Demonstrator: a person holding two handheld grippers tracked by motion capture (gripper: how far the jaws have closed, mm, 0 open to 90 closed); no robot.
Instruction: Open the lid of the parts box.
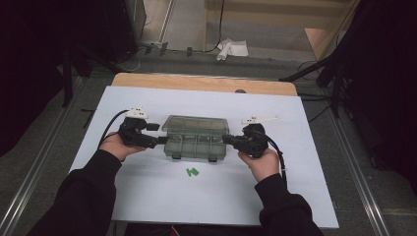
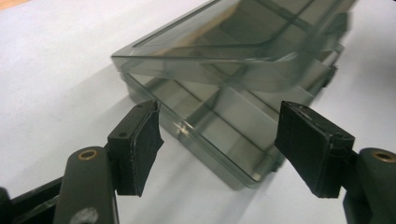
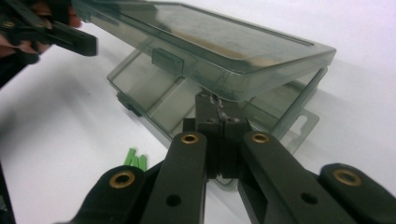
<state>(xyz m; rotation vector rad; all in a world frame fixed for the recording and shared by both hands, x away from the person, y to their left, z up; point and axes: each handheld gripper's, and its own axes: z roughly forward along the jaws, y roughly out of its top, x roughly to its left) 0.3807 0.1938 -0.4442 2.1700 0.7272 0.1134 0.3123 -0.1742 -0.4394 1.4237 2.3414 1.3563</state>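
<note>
In the high view, the smoky compartment box [image 1: 196,137] is sitting mid-table on the white sheet [image 1: 147,196], with bare sheet lying open all around it. The left gripper [image 1: 158,133] is reaching in from 9 o'clock, the right gripper [image 1: 227,138] from 3 o'clock, and green pieces [image 1: 192,171] are lying at 6 o'clock.

In the left gripper view, the jaws are standing apart, holding nothing, with the box's corner [image 2: 243,179] lying between and beyond them, untouched.

In the right gripper view, the jaws are pressing together at the box's tray edge [image 3: 224,182], under the lifted lid [image 3: 210,42]; whether they are pinching it cannot be told.
</note>
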